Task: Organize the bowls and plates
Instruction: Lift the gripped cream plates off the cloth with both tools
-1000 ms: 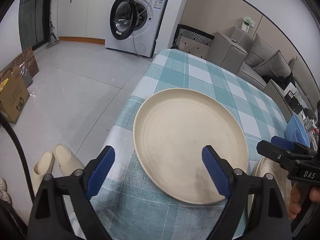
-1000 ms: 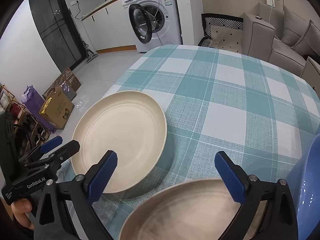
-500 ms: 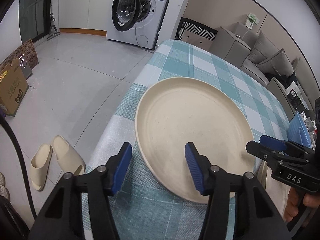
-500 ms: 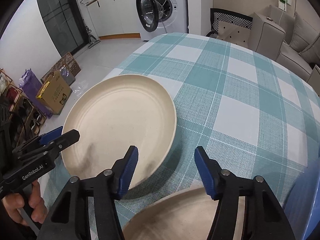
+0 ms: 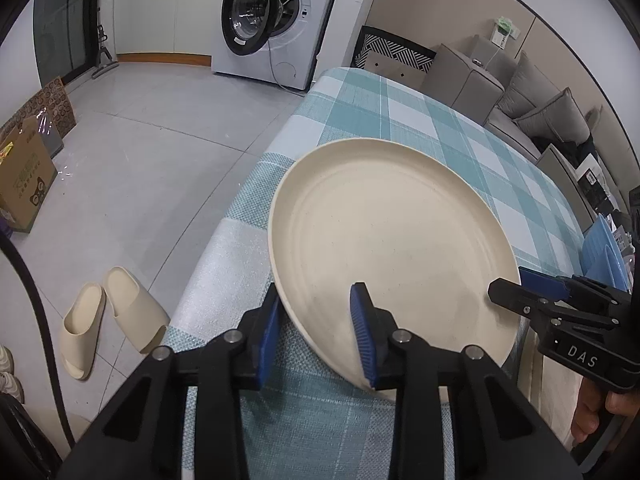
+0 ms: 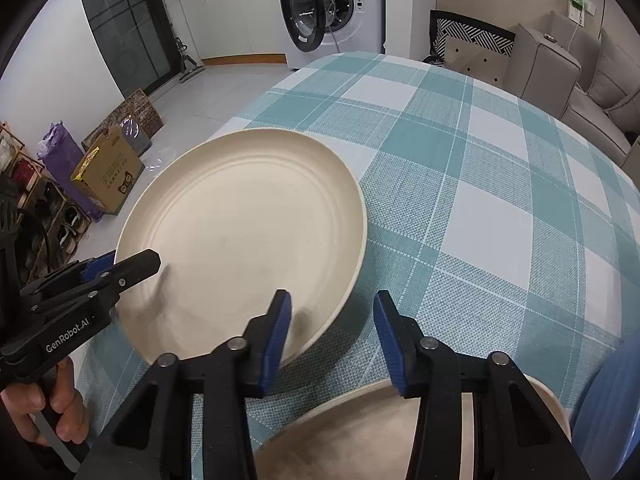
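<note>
Two hand-held grippers (image 5: 316, 332) (image 6: 332, 340) closing astride cream plate (image 5: 392, 240) rim; second plate (image 6: 360, 440), blue dish (image 6: 612, 408) beside.

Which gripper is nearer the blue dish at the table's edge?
Right. The right gripper hangs just beside the blue dish; the left gripper straddles the large cream plate's far rim.

A plate (image 5: 392, 240) lies on the table (image 5: 360, 120) near its left edge. The left gripper (image 5: 316, 332) straddles the plate's near-left rim; the right gripper (image 6: 332, 336) straddles its near-right rim. A second plate (image 6: 360, 440) lies nearer, just to the right. A washing machine (image 6: 336, 12) stands beyond the table, slippers (image 5: 108, 316) on the floor to its left.
</note>
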A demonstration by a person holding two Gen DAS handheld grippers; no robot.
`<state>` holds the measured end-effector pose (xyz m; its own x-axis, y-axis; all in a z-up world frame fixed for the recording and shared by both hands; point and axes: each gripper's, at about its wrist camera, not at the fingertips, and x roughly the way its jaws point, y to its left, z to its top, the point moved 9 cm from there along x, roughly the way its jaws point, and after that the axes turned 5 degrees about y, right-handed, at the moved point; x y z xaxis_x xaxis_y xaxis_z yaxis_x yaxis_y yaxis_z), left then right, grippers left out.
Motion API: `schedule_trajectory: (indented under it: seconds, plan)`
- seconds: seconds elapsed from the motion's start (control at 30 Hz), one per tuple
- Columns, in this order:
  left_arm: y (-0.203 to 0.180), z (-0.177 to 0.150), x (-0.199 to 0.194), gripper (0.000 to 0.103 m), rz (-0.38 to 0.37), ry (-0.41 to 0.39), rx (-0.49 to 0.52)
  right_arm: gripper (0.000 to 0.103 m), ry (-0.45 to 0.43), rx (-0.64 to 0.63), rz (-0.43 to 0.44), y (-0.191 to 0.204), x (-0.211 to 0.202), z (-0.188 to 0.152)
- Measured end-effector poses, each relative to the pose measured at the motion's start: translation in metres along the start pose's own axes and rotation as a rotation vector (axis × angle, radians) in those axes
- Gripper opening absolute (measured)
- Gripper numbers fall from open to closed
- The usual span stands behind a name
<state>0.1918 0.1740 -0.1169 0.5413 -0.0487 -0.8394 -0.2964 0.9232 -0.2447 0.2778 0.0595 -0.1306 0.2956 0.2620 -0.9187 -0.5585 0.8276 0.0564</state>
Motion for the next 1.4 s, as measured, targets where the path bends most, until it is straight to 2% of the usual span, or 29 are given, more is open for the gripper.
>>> schedule_trajectory:
  seconds: [0.13,0.23,0.73,1.4]
  plan:
    - [0.000,0.000,0.000,0.031,0.003,-0.003,0.001,0.028,-0.004,-0.025,-0.004,0.005,-0.001,-0.001]
    - [0.000,0.000,0.000,0.030,0.015,-0.007,0.010,0.023,-0.010,-0.044,-0.025,0.007,-0.003,-0.002]
    - [-0.004,0.001,-0.005,0.027,0.057,-0.029,0.051,0.023,-0.055,-0.075,-0.062,0.009,-0.014,-0.001]
    - [-0.025,0.003,-0.035,0.027,0.033,-0.082,0.097,0.023,-0.134,-0.046,-0.051,-0.004,-0.056,0.000]
